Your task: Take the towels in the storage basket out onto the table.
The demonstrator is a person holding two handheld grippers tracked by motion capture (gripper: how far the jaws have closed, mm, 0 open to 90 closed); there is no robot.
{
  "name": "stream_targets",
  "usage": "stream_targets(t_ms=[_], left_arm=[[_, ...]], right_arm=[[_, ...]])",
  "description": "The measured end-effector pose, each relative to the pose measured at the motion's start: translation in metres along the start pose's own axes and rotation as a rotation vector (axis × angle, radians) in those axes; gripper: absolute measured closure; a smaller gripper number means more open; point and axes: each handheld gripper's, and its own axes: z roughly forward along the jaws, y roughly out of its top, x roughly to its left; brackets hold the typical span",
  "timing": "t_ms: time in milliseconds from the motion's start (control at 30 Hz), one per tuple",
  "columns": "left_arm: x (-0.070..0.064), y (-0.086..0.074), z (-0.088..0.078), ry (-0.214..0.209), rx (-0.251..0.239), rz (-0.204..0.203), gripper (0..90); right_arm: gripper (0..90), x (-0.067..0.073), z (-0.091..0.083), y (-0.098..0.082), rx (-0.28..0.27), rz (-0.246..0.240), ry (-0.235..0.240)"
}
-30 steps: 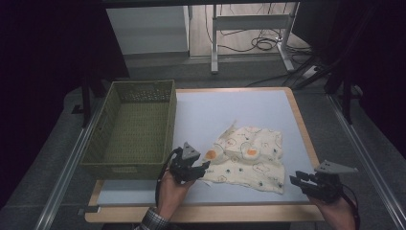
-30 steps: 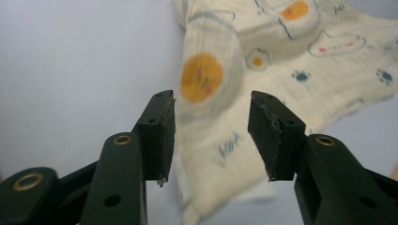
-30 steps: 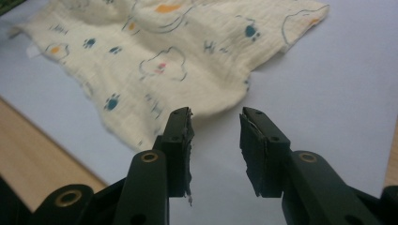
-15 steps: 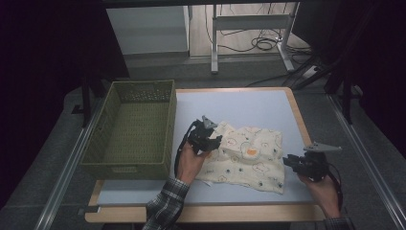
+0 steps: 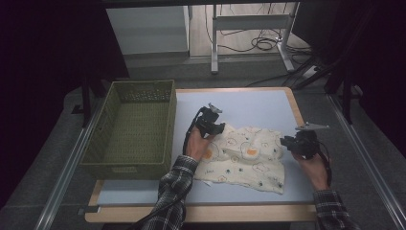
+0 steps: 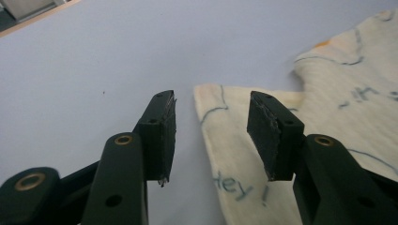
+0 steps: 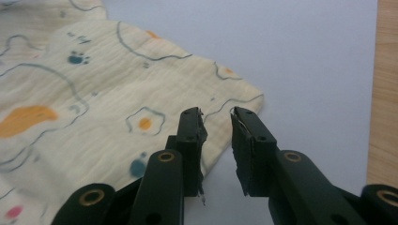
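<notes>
The high view shows one cloth [image 5: 243,157], one basket [image 5: 131,129], two grippers and one table [image 5: 249,103]. The cream cloth, printed with small figures, lies rumpled on the pale blue tabletop, right of the green woven basket. The left gripper [image 5: 214,128] sits at the cloth's far left corner, the right gripper [image 5: 286,142] at its right edge. The left gripper view adds what the high view cannot resolve: black ridged pads spread apart, a cloth corner [image 6: 244,154] with blue lettering lying between them, unpinched. The right gripper view shows crinkled weave, egg prints and a corner [image 7: 234,105] beneath jaws that have just been closing, a narrow gap left, gripping nothing.
</notes>
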Motion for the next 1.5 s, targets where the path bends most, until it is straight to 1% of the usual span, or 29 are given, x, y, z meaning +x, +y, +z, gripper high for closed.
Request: stream_targets(t_ms=[33,67,100,133,167,200,233,267,300,367,400,433,467,533,600,633,700,733,767,800,833,867,933,967,1067,1167,1233,1400,1500], left_arm=[[0.0,-0.001,0.003,0.001,0.004,-0.006,51.6],[0.0,-0.003,0.01,-0.001,0.027,0.0,52.2],[0.0,-0.003,0.01,-0.001,0.027,0.0,53.9],[-0.002,-0.008,0.016,-0.001,0.058,0.025,56.0],[-0.003,-0.01,0.019,-0.002,0.076,0.045,57.8],[-0.003,-0.01,0.019,-0.002,0.076,0.045,61.9],[-0.007,-0.014,0.021,-0.012,0.073,0.077,67.1],[-0.007,-0.014,0.021,-0.012,0.073,0.077,71.8],[-0.008,-0.014,0.021,-0.038,0.077,0.061,78.9],[-0.013,-0.013,0.02,-0.015,0.083,0.079,88.2],[-0.013,-0.013,0.02,-0.015,0.083,0.079,89.1],[-0.013,-0.012,0.02,-0.008,0.08,0.085,89.1],[-0.012,-0.012,0.017,0.006,0.061,0.082,89.3],[-0.005,-0.01,0.01,0.033,0.0,0.039,89.2],[0.003,-0.008,0.001,0.079,-0.05,0.015,89.0],[0.008,-0.006,-0.002,0.088,-0.063,0.001,88.9],[0.017,-0.005,-0.003,0.095,-0.043,-0.03,88.0],[0.018,-0.006,-0.002,0.104,-0.032,-0.038,84.1],[0.018,-0.007,-0.002,0.121,-0.023,-0.03,77.7],[0.018,-0.008,-0.002,0.129,-0.021,-0.019,73.2],[0.019,-0.008,-0.002,0.133,-0.02,-0.012,71.1],[0.021,-0.009,-0.001,0.131,-0.016,-0.019,66.9],[0.024,-0.01,0.0,0.115,-0.017,-0.039,65.6],[0.025,-0.01,0.002,0.108,-0.012,-0.044,64.1],[0.025,-0.009,0.006,0.114,-0.005,-0.038,60.5],[0.03,-0.007,0.009,0.1,-0.022,-0.065,59.5],[0.031,-0.006,0.01,0.094,-0.024,-0.071,59.6],[0.033,-0.003,0.016,0.099,-0.014,-0.055,60.6],[0.037,-0.005,0.019,0.088,-0.019,-0.071,59.9]], right_arm=[[70.9,-0.002,0.004,0.001,-0.002,0.002,-0.007],[64.2,-0.004,0.013,0.001,0.006,0.013,-0.016],[63.1,-0.005,0.018,0.001,0.015,0.013,-0.023],[63.1,-0.005,0.023,0.0,0.024,0.01,-0.036],[63.1,-0.005,0.027,-0.001,0.034,0.011,-0.04],[63.1,-0.005,0.027,-0.001,0.034,0.011,-0.04],[64.3,-0.004,0.033,-0.003,0.051,0.007,-0.048],[64.3,-0.004,0.033,-0.003,0.051,0.007,-0.048],[70.8,-0.001,0.035,-0.004,0.051,0.014,-0.057],[85.7,0.0,0.035,-0.003,0.056,0.027,-0.055],[85.7,0.0,0.035,-0.003,0.056,0.027,-0.055],[87.0,0.001,0.036,-0.003,0.059,0.023,-0.055],[87.5,0.003,0.036,-0.002,0.063,0.011,-0.06],[87.8,0.002,0.035,0.004,0.054,-0.009,-0.08],[87.9,0.0,0.034,0.006,0.042,-0.008,-0.085],[87.9,-0.003,0.033,0.009,0.031,-0.001,-0.086],[87.4,-0.008,0.034,0.014,0.02,0.014,-0.086],[86.0,-0.01,0.036,0.015,0.022,0.027,-0.068],[82.6,-0.011,0.036,0.015,0.015,0.026,-0.064],[78.2,-0.01,0.035,0.016,0.008,0.017,-0.075],[75.0,-0.01,0.034,0.016,0.007,0.011,-0.078],[70.3,-0.012,0.031,0.017,0.005,0.012,-0.082],[68.8,-0.014,0.029,0.017,0.003,0.018,-0.086],[66.6,-0.015,0.028,0.018,0.0,0.033,-0.079],[61.4,-0.019,0.029,0.019,0.004,0.045,-0.054],[59.9,-0.021,0.033,0.019,0.012,0.052,-0.049],[59.9,-0.022,0.034,0.019,0.013,0.051,-0.051],[61.4,-0.026,0.037,0.022,0.002,0.029,-0.077],[64.3,-0.031,0.04,0.023,0.005,0.036,-0.083]])
